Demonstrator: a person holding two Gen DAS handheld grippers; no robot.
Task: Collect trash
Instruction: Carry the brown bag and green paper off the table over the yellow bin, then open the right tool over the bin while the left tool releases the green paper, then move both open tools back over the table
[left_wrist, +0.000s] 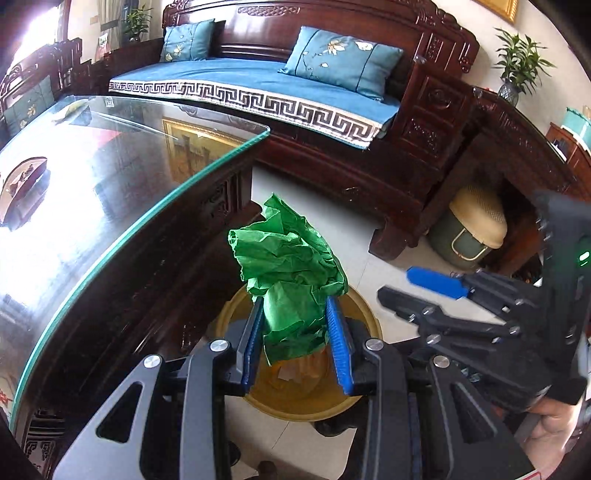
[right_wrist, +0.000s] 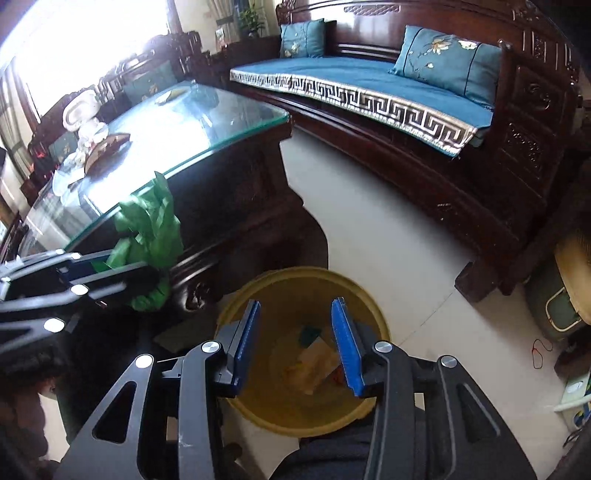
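- Left wrist view: the left gripper (left_wrist: 295, 339) has its jaws clamped on a crumpled green paper (left_wrist: 291, 273), held above the yellow bin (left_wrist: 369, 314) beside the glass-topped table (left_wrist: 110, 206); the bin's inside is largely hidden here.
- Right wrist view: the right gripper (right_wrist: 295, 343) hangs over the same bin (right_wrist: 258, 413), jaws apart and empty; scraps of paper (right_wrist: 314, 362) lie at the bottom.

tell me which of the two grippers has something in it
The left gripper: its blue pads clamp a crumpled green paper above the yellow bin. The right gripper is open, with nothing between its fingers.
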